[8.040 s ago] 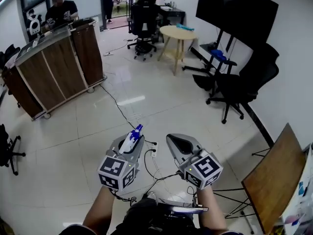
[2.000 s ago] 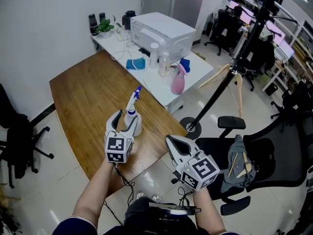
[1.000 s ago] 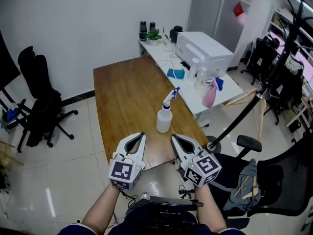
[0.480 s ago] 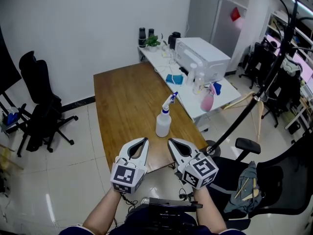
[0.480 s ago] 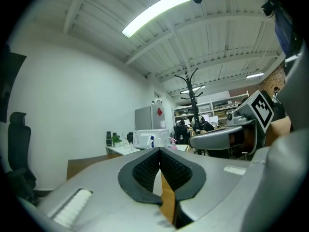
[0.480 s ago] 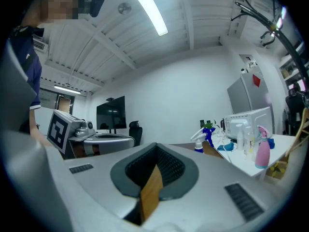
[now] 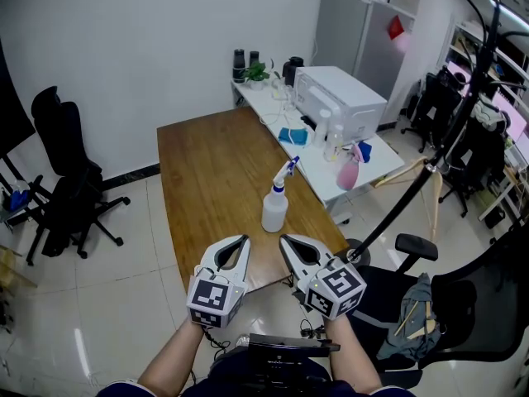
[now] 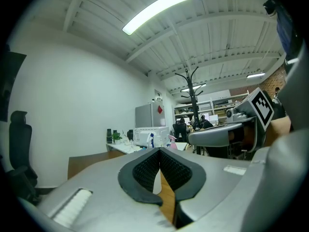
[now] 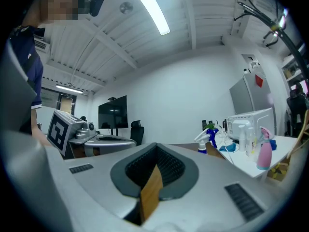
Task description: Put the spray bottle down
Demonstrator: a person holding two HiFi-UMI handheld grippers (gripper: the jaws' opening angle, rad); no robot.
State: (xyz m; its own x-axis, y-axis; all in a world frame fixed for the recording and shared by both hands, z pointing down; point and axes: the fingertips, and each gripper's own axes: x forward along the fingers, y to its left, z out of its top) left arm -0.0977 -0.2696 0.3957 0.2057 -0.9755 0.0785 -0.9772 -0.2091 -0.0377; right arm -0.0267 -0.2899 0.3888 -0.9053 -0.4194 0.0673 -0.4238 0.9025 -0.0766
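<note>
The spray bottle [image 7: 275, 205], white with a blue and white head, stands upright by itself on the brown wooden table [image 7: 211, 164], near its front right part. My left gripper [image 7: 242, 241] is shut and empty, just short of the table's front edge and below the bottle. Beside it on the right, my right gripper [image 7: 285, 240] is also shut with nothing in it. In the left gripper view the shut gripper [image 8: 158, 151] points at the bottle's head [image 8: 150, 139]. From the right gripper [image 9: 155, 149], the bottle [image 9: 208, 140] shows off to the right.
A white side table [image 7: 318, 151] along the wooden table's right side carries a white machine [image 7: 339, 98], a pink spray bottle [image 7: 348, 172] and a blue cloth [image 7: 290, 135]. Black office chairs stand at the left [image 7: 66, 180] and the lower right [image 7: 446, 321]. A black stand pole [image 7: 413, 188] leans at the right.
Two seconds ago my left gripper was shut on the bottle over the table. It has since let go and drawn back to the table's front edge. Over the last second neither gripper has moved.
</note>
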